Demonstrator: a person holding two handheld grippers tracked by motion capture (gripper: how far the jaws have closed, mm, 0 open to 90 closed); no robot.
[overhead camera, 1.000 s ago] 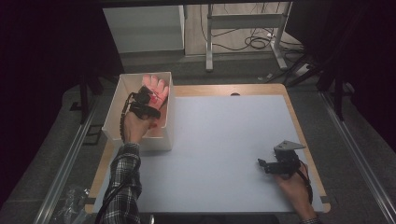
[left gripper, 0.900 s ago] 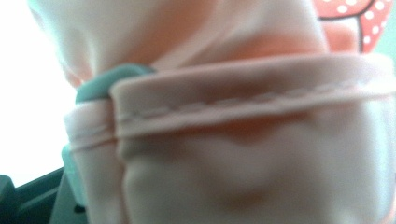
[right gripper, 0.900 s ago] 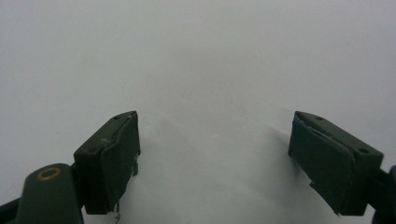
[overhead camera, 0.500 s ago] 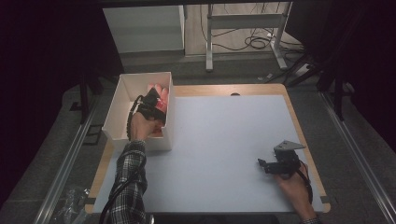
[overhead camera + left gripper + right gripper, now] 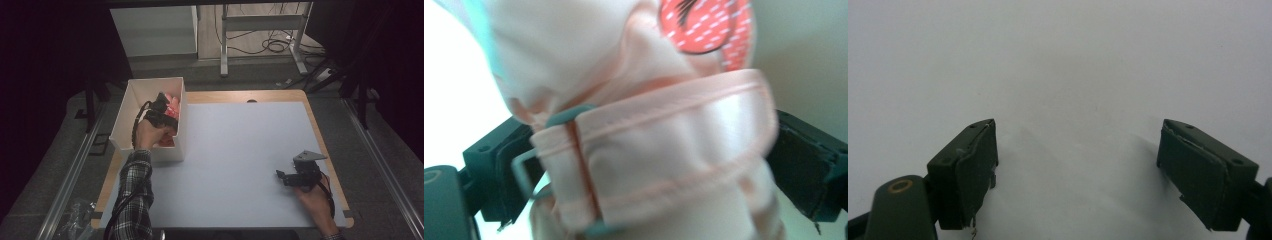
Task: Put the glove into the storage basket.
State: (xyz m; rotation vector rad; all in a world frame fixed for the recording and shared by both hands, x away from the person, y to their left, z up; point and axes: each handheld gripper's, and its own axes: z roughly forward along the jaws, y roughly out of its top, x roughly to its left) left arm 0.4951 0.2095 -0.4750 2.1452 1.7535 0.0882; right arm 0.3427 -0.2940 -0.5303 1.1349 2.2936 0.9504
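1. The left gripper (image 5: 162,107) is reaching down into the white box (image 5: 131,97) at the table's (image 5: 240,150) left edge, with the person's left hand (image 5: 147,132) and plaid sleeve (image 5: 132,195) coming in behind it.
2. Its jaws have just been opening and are now standing wide, with a pink garment (image 5: 649,150) lying between them.
3. In the left gripper view the garment's folded, stitched band is spanning the gap from one black jaw to the other; whether the pads are pressing on it cannot be told.
4. The garment (image 5: 172,105) is sitting inside the box, against its right wall, showing pink with a red, white-flecked patch (image 5: 706,25).
5. The right gripper (image 5: 282,175) is resting low over the table near its right front corner, well apart from the box, held by the right hand (image 5: 312,200).
6. Its jaws are standing wide open over bare white tabletop (image 5: 1073,75), with nothing between them.
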